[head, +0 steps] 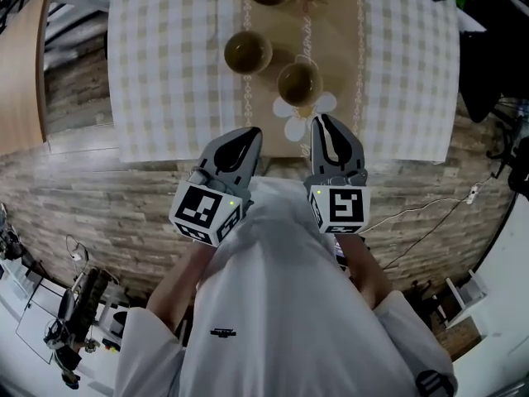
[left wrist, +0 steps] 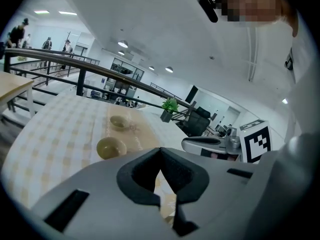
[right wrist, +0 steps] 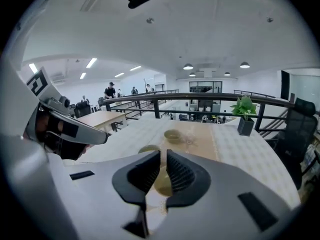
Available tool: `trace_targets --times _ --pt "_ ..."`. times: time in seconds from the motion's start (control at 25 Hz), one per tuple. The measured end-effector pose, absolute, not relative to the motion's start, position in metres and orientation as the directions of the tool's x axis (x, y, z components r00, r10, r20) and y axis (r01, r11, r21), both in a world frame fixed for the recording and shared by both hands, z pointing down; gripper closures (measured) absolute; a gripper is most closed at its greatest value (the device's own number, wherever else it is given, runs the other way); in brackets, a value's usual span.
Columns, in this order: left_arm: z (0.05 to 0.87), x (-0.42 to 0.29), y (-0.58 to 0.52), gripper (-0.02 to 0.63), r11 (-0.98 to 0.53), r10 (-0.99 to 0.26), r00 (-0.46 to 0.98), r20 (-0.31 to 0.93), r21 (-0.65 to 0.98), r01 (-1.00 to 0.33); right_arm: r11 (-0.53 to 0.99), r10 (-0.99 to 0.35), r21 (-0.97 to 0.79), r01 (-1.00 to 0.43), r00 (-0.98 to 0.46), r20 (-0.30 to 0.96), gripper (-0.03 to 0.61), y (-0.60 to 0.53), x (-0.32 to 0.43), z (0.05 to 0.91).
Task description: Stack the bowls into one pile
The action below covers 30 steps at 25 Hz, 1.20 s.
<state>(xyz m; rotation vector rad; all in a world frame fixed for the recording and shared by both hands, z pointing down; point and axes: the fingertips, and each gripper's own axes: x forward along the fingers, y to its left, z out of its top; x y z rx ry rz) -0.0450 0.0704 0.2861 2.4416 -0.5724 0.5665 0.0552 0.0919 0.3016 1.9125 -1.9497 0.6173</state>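
Three small olive-green bowls (head: 248, 52), round, upright, unstacked

White shirt (head: 281, 296); grey left gripper (head: 250, 132), right gripper (head: 321, 121) with marker cubes (head: 207, 209).

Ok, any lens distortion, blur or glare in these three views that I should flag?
Head view: fisheye bends the table edges, while the bowls stay sharp. Left gripper view: dark corners, and the railing looks bowed. Right gripper view: same dark ring and bowed railing; ceiling lights are bright without washing anything out.
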Motion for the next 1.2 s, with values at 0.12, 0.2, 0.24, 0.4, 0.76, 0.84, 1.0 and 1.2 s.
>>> trace_targets --times 0.12,0.2,0.24,0.4,0.76,0.84,1.0,1.2 --pt "0.3 -0.035 0.06 0.597 -0.734 -0.283 0.809 0.515 0.426 -0.528 0.008 -0.839 -0.063 -0.998 -0.041 0.542 0.536 0.08 0.068 0.317" --pt "0.309 -0.028 0.054 0.597 -0.724 -0.29 0.803 0.521 0.43 -0.54 0.005 -0.83 -0.076 -0.997 -0.046 0.556 0.537 0.072 0.076 0.329" --pt "0.313 -0.025 0.05 0.597 -0.718 -0.294 0.8 0.523 0.432 -0.546 0.003 -0.825 -0.083 -0.997 -0.049 0.563 0.535 0.068 0.08 0.335" --pt "0.333 -0.015 0.035 0.597 -0.679 -0.311 0.786 0.534 0.454 -0.577 0.003 -0.811 -0.123 -0.992 -0.075 0.58 0.536 0.053 0.094 0.359" --pt "0.377 -0.011 0.014 0.597 -0.639 -0.331 0.742 0.583 0.44 -0.631 -0.002 -0.735 -0.131 -0.991 -0.088 0.672 0.535 0.04 0.114 0.418" --pt "0.389 -0.009 0.007 0.597 -0.639 -0.322 0.74 0.59 0.441 -0.63 0.002 -0.723 -0.131 -0.991 -0.092 0.685 0.532 0.034 0.114 0.432" --pt "0.412 -0.012 0.003 0.597 -0.62 -0.303 0.731 0.611 0.456 -0.638 -0.007 -0.674 -0.168 -0.986 -0.12 0.729 0.47 0.031 0.11 0.458" --pt "0.433 0.002 0.001 0.597 -0.608 -0.292 0.727 0.621 0.466 -0.642 -0.04 -0.619 -0.145 -0.989 -0.09 0.78 0.466 0.037 0.125 0.489"
